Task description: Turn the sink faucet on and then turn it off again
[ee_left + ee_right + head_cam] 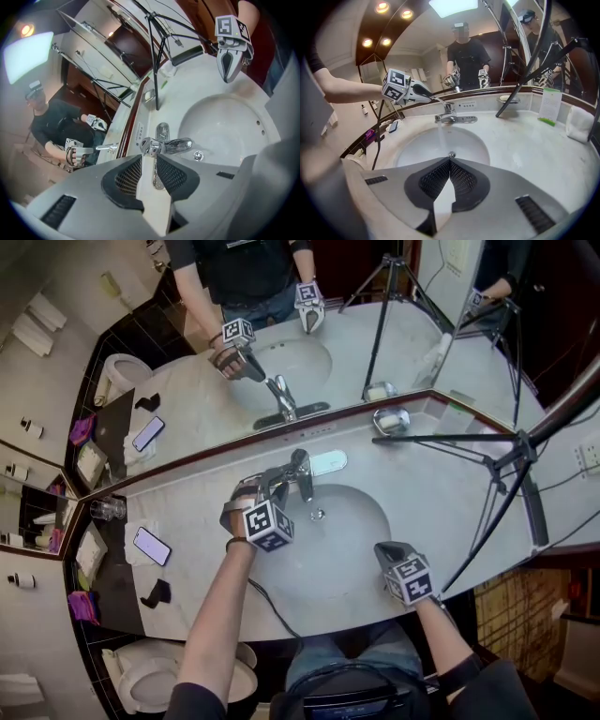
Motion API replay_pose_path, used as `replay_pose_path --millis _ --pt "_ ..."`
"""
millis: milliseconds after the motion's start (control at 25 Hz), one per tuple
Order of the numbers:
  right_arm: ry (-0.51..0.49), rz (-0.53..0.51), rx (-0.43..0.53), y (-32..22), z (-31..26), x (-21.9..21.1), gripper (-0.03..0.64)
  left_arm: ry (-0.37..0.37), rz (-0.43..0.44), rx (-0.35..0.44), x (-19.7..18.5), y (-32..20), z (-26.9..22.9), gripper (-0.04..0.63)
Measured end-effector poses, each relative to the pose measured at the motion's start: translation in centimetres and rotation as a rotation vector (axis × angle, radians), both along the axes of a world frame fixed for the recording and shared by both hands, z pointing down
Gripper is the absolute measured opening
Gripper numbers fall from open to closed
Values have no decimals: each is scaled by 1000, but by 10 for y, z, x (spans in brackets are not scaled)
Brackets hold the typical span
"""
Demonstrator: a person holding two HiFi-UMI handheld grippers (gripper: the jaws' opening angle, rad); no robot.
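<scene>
The left gripper [151, 157] stands with its jaws partly apart and nothing clamped between the pads. The pale counter [206, 79] shows through the gap, and the chrome faucet [178, 145] sits right at the jaw tips. In the right gripper view, those tips reach onto the raised lever [443, 101] from the left. They seem to bracket it or rest against it rather than pinch it, though the foreshortened angle leaves actual contact unsure. The right gripper [450, 161] is clenched on nothing and hangs over the front rim of the basin [375, 521], well apart from the faucet and doing no work. A stream of water [441, 136] falls from the spout into the bowl, landing close beside the drain [318, 515]. The water is therefore running, and I judge the first half of the task, turning the faucet on, to be done. The second half is left: the lever has to be pressed back down until the stream stops, and nothing here shows that this has begun. The left gripper is already placed at the lever, so it looks like the one to finish the job. It needs only a short downward push, and the right gripper need not come in.
</scene>
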State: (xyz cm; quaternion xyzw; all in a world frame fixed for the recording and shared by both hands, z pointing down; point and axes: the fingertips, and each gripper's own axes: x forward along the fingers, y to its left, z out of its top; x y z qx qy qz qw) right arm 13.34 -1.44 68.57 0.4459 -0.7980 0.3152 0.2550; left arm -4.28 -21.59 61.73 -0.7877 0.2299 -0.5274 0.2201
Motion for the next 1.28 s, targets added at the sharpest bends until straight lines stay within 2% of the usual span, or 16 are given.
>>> replay_pose_path --millis 80,400,560,800,880,1040,1280 --pt "3 -13 14 -2 -8 -2 21 48 -48 -8 -9 12 -10 98" --pt "11 -58 86 -18 -44 -9 21 266 -272 -7 -44 77 -47 3" --pt "24 -69 119 -28 -61 -7 21 458 -426 -48 -61 103 -61 3" --pt "49 -71 157 -38 -85 1 21 795 -632 -174 -81 137 -71 3" --pt "59 -71 168 -39 -89 3 21 872 -688 -193 -94 147 -65 3" --pt "66 -65 175 -36 -94 2 21 953 -740 -215 -112 168 -63 3" --pt "68 -57 179 -30 -95 2 21 1000 -771 -229 -124 194 -59 3"
